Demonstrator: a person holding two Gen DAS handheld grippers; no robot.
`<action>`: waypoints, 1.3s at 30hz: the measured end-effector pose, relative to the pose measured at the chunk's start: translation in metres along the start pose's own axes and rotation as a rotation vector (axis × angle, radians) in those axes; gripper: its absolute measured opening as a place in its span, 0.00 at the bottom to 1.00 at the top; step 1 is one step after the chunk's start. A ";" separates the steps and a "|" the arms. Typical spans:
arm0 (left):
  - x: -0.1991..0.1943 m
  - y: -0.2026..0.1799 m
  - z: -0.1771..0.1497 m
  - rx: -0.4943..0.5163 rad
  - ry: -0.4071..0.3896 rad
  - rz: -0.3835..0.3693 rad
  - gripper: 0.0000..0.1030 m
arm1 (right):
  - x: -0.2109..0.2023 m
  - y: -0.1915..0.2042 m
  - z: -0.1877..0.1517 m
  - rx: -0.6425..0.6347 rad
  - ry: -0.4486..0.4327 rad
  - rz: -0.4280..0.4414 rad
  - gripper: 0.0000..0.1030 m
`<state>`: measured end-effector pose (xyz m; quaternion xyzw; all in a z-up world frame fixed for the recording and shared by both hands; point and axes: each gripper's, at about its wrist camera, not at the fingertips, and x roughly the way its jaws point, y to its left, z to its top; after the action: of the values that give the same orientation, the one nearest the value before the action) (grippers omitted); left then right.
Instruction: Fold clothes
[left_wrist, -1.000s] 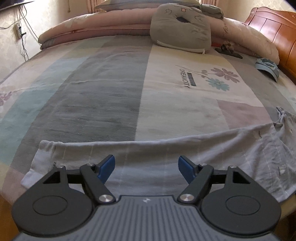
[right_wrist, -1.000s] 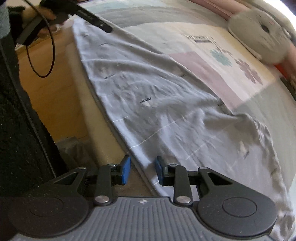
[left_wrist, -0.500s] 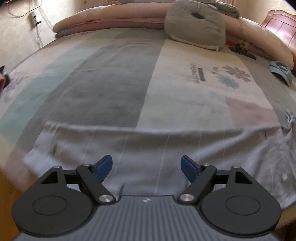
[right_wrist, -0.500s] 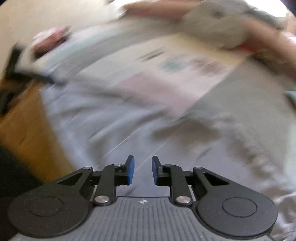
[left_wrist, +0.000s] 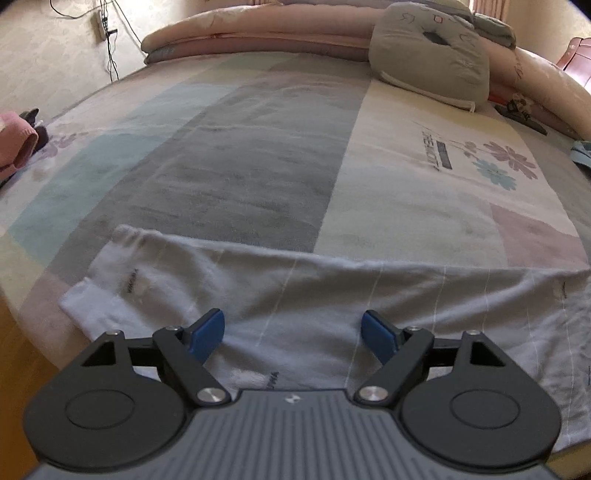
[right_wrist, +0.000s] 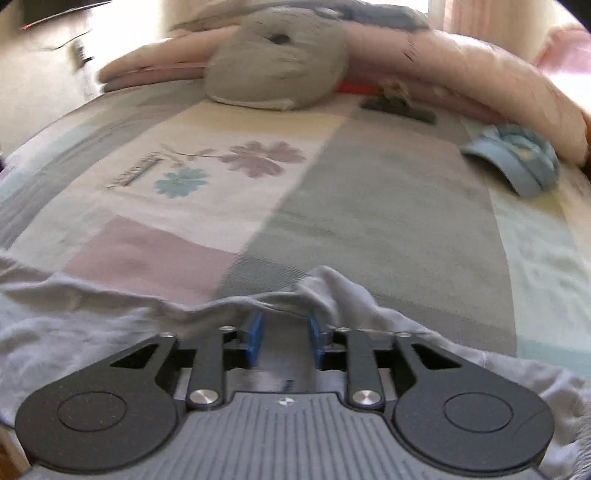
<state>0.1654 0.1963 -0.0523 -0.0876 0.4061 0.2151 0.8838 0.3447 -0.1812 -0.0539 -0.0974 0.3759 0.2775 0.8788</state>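
garment (left_wrist: 332, 295) on bed (left_wrist: 258, 166) – cushion (left_wrist: 428, 55) behind

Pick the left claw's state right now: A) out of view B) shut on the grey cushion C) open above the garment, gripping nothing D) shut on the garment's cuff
C: the left claw has its blue fingers spread wide over the pale striped garment lying flat on the bed, with no cloth between them.
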 end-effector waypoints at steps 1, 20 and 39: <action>-0.002 -0.001 0.001 0.004 -0.014 -0.014 0.79 | -0.001 0.005 0.001 -0.016 0.001 0.014 0.44; -0.004 0.011 -0.016 0.119 -0.074 -0.018 0.80 | -0.016 0.120 -0.035 -0.421 0.083 0.316 0.61; -0.015 0.021 -0.043 0.216 -0.050 -0.235 0.83 | -0.018 0.163 -0.022 -0.440 0.034 0.335 0.74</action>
<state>0.1181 0.1964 -0.0692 -0.0335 0.3917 0.0672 0.9170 0.2296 -0.0623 -0.0508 -0.2267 0.3321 0.4924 0.7719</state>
